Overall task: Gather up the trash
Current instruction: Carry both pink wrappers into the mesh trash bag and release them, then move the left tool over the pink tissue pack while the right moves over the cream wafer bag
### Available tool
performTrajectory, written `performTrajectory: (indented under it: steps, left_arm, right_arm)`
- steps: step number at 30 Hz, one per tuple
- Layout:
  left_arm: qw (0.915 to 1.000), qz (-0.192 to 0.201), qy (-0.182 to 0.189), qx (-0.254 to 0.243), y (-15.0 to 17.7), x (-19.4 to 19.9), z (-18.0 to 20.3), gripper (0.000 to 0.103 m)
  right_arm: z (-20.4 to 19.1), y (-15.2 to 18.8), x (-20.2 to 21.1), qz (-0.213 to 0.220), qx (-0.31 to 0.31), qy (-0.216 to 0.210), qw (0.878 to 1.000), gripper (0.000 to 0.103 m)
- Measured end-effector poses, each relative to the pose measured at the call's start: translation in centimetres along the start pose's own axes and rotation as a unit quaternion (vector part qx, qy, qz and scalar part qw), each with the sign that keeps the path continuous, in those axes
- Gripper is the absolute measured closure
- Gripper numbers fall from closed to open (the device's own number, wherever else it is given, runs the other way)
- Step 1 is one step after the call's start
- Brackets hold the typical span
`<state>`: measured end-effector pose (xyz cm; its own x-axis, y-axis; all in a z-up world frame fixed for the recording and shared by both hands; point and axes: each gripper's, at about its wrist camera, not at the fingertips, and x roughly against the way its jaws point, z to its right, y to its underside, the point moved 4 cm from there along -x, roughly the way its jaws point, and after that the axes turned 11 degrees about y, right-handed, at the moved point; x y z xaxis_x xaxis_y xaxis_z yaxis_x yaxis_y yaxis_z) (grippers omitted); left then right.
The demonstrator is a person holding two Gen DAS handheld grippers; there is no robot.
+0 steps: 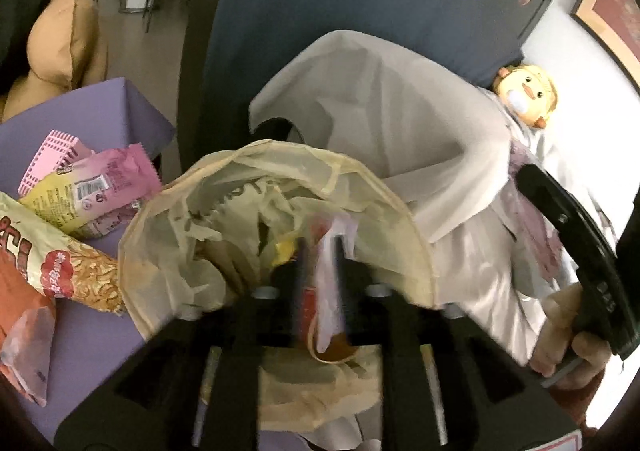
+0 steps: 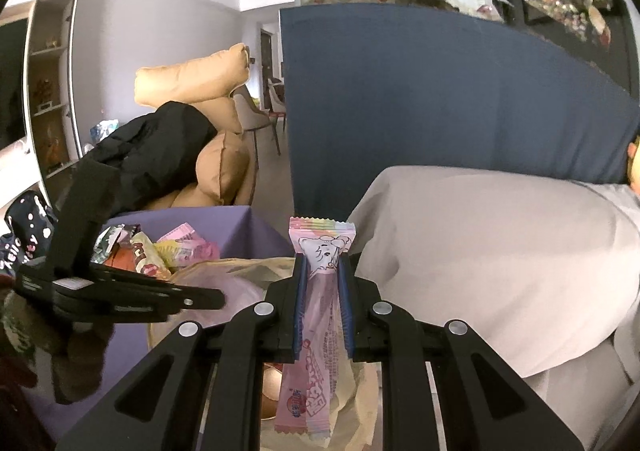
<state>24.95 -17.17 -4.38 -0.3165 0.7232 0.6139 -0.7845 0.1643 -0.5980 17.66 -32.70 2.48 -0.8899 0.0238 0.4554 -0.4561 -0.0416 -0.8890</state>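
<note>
A round bin lined with a beige bag (image 1: 276, 219) stands beside a purple table (image 1: 100, 115). My left gripper (image 1: 320, 251) hangs over the bin mouth, shut on a blurred red and white wrapper (image 1: 326, 291). My right gripper (image 2: 323, 271) is shut on a long pink snack wrapper (image 2: 320, 251), held upright above the bin (image 2: 240, 271). The left gripper's body (image 2: 120, 291) shows at the left in the right wrist view. The right gripper's handle (image 1: 580, 251) shows at the right in the left wrist view.
On the purple table lie a pink and yellow snack packet (image 1: 100, 191), a noodle packet (image 1: 60, 263) and a pink comb-like item (image 1: 48, 159). A grey cloth-covered seat (image 2: 500, 251) is to the right. A blue panel (image 2: 440, 99) stands behind. A tan sofa (image 2: 200, 99) is at far left.
</note>
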Motion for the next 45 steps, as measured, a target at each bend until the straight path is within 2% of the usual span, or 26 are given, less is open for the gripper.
performTrajectory:
  steps: [4,9,11,22,26,31,37,45]
  left_arm:
    - [0.9998,0.014,-0.014,-0.001,0.3,1.5,-0.7,0.07]
    - [0.9969,0.043,-0.059,-0.03,1.7,5.5,-1.0,0.063]
    - [0.9956,0.047,-0.074,-0.033,2.4,6.8,-1.3,0.062]
    - [0.9931,0.061,-0.1,0.008,7.0,12.6,-6.3,0.062]
    - [0.991,0.075,-0.104,0.038,8.2,14.3,-8.4,0.061]
    - [0.9867,0.097,-0.118,0.057,9.3,16.7,-10.3,0.061]
    - [0.9781,0.118,-0.159,0.065,10.8,20.0,-12.7,0.06]
    - [0.9568,0.164,-0.212,0.112,13.9,27.0,-17.5,0.06]
  right_arm:
    - [-0.6,0.4,-0.8,-0.007,0.003,-0.013,1.0,0.087]
    - [-2.6,1.2,-3.1,-0.03,0.024,-0.047,0.998,0.087]
    - [-3.5,1.6,-4.1,-0.04,0.04,-0.045,0.997,0.087]
    - [-5.5,2.7,-8.2,-0.096,0.058,-0.04,0.993,0.086]
    - [-5.5,2.9,-8.8,-0.104,0.052,-0.033,0.993,0.063]
    - [-5.6,2.8,-8.3,-0.106,0.048,-0.017,0.993,0.063]
    - [-7.0,2.6,-6.8,-0.102,0.041,-0.018,0.994,0.063]
    - [-11.8,2.1,-4.5,-0.096,0.048,-0.046,0.993,0.062]
